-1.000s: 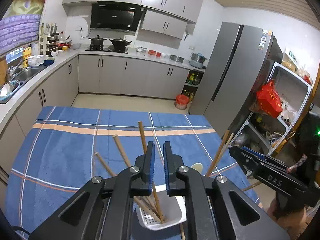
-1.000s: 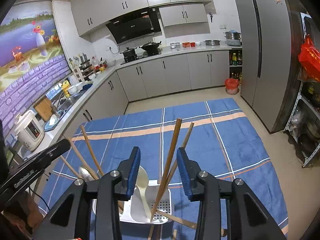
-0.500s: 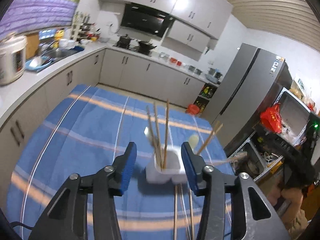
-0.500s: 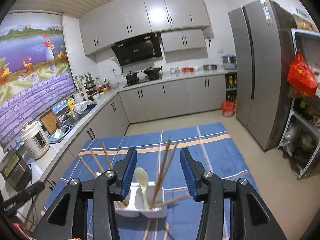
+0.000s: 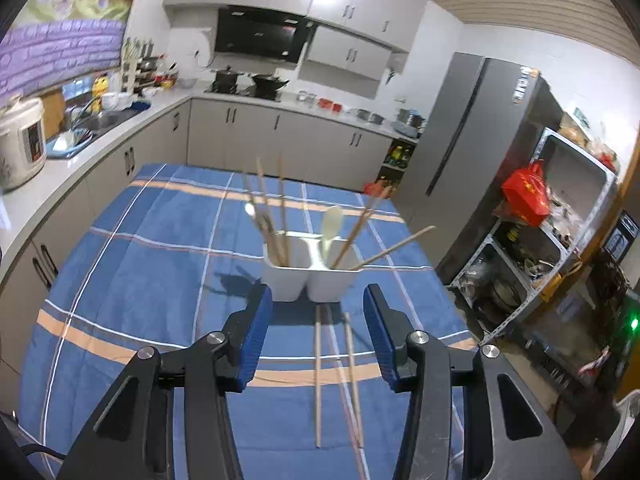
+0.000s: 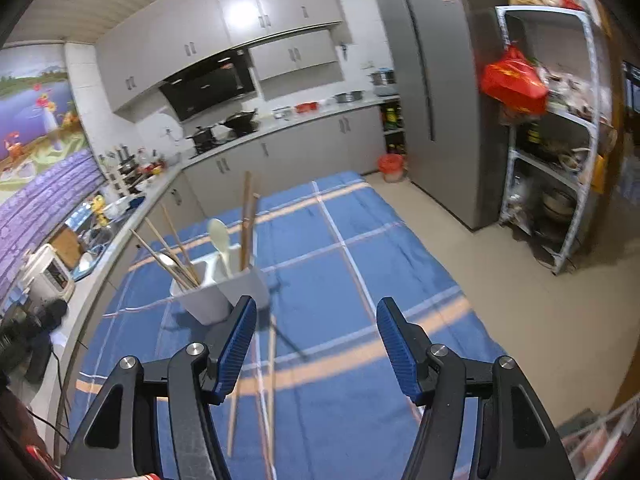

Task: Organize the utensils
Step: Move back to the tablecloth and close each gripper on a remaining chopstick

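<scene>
Chopsticks, long pale wooden ones, are lying loose on the blue plaid-clothed bench, nearest the left tool, which is standing half-wide and empty. Right tool is opening, nothing between. Beyond, the white two-cell plastic holder is waiting: grip one stick mid-length, then drop it upright.

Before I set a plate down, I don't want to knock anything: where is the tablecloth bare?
Bare cloth lies left of the white utensil holder and beyond it toward the cabinets. Crowded: the loose chopsticks in front of the holder.
</scene>
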{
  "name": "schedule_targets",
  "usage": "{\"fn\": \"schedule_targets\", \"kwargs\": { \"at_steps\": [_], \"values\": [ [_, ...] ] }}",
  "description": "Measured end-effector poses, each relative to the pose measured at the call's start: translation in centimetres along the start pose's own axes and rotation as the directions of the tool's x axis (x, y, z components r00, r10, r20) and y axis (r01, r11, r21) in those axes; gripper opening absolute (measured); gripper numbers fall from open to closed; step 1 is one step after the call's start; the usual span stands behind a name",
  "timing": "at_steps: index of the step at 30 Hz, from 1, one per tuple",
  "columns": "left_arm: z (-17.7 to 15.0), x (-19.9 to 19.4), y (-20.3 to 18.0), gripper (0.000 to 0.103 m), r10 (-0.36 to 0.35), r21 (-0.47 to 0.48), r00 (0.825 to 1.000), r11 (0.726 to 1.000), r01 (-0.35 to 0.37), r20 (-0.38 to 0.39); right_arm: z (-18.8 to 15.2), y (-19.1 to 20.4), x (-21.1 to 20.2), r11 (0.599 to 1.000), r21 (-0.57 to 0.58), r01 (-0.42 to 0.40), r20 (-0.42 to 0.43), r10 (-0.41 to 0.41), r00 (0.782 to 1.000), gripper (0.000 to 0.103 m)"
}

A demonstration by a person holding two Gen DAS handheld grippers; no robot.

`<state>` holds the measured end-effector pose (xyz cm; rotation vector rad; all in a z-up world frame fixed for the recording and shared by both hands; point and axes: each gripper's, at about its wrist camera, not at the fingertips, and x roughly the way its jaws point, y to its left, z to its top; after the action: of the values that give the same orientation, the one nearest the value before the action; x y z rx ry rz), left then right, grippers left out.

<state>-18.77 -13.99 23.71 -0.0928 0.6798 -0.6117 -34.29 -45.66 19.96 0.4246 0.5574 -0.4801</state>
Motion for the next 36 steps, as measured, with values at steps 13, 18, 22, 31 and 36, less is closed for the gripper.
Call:
{"fn": "schedule_targets", "kwargs": {
  "at_steps": [13,18,22,31,36],
  "values": [
    [-2.9,-4.0,-2.8,0.061,0.015,0.08,0.998,0.997,-0.02,0.065,-4.9,-4.2,-1.4,0.997,0.051,0.056,-0.027,-0.054,0.998,0.069],
    [-4.1,-2.6,0.3,0.063,0.119,0.029,0.993,0.992,-0.12,0.01,-5.6,-3.0,1.2,0.999,0.037,-0.023,-0.08,0.026,0.996,0.069],
    [-5.4,0.5,1.7,0.063,0.138,0.012,0.987,0.99,-0.137,-0.08,-6.9,-1.2,3.5,0.996,-0.019,-0.093,-0.144,0.089,0.986,0.069],
    [-9.4,12.5,-0.2,0.056,0.062,0.133,0.954,0.991,-0.023,-0.294,-10.2,0.0,7.4,0.984,-0.08,-0.157,-0.276,0.13,0.952,0.069],
    [-9.9,18.7,-0.7,0.047,0.061,0.157,0.929,0.988,-0.003,-0.365,-10.7,-0.8,8.9,0.988,-0.068,-0.137,-0.314,0.109,0.943,0.069]
  ]
}}
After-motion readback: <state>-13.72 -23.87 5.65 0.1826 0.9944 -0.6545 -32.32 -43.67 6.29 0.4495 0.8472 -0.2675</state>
